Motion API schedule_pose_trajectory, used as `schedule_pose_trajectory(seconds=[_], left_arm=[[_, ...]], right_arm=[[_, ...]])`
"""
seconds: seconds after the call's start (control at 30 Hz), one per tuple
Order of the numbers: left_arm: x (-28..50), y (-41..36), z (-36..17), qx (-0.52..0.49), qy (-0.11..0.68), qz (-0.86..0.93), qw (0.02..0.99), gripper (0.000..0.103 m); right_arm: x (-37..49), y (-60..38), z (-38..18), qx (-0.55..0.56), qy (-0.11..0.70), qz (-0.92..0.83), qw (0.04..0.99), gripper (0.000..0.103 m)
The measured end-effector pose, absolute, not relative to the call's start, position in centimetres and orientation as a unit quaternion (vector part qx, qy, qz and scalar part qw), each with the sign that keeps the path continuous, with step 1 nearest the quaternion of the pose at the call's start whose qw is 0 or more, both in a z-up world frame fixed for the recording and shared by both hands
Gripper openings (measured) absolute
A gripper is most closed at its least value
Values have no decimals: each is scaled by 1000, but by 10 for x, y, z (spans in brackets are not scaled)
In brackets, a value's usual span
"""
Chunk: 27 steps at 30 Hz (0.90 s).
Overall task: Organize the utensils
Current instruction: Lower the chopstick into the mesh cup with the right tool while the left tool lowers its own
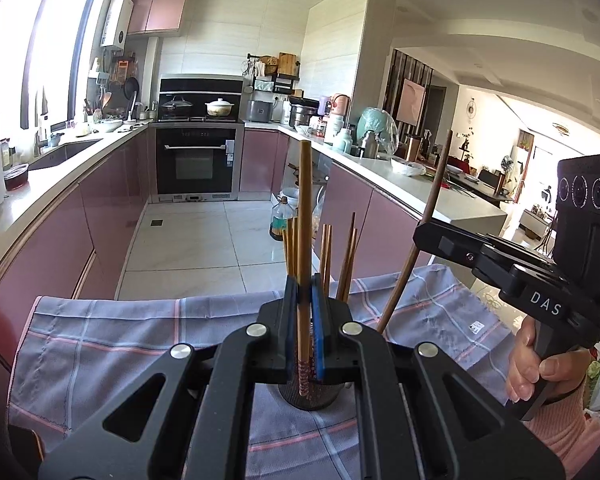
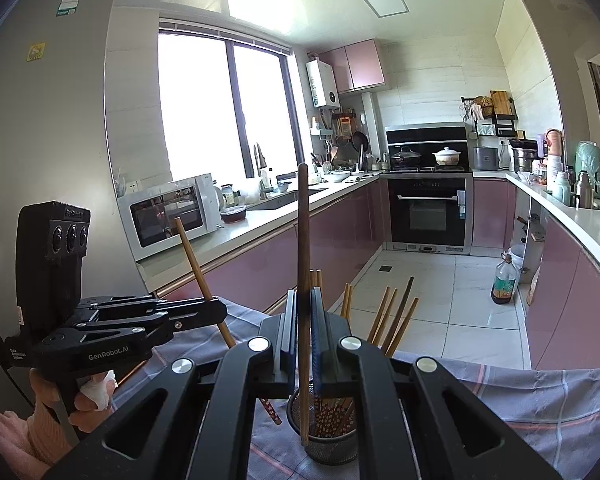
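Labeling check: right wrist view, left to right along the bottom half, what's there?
Left claw shut on a light chopstick → right claw shut on a dark chopstick → mesh holder → loose chopsticks in the holder → oil bottle.

Surface lying under a grey-blue checked cloth [image 2: 540, 404] with pink and white lines, cloth draping over the far edge, a dark mesh utensil holder [image 2: 328, 446] standing upright directly on the cloth, chopsticks [image 2: 384, 316] sticking up from it

Wooden chopsticks [image 2: 396, 316], metal mesh holder [image 2: 328, 446], woven checked cloth [image 2: 540, 400].
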<state>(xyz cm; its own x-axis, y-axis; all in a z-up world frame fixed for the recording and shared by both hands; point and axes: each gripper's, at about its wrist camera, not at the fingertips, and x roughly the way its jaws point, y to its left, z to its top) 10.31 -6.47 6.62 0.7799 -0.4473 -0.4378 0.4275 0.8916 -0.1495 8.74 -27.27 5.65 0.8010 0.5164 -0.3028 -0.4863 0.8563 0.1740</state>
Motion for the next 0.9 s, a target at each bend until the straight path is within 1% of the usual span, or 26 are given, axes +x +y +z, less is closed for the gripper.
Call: schedule_pose_trajectory(seconds=[0.47,0.9], left_arm=[[101,-71,77,-21,223,-238,945,7],[103,-64,77,-22,222,-239,945,7]], right_arm=[[97,-270,64,49,163,257,951,5],[106,-270,55,53,174,249,951,5]])
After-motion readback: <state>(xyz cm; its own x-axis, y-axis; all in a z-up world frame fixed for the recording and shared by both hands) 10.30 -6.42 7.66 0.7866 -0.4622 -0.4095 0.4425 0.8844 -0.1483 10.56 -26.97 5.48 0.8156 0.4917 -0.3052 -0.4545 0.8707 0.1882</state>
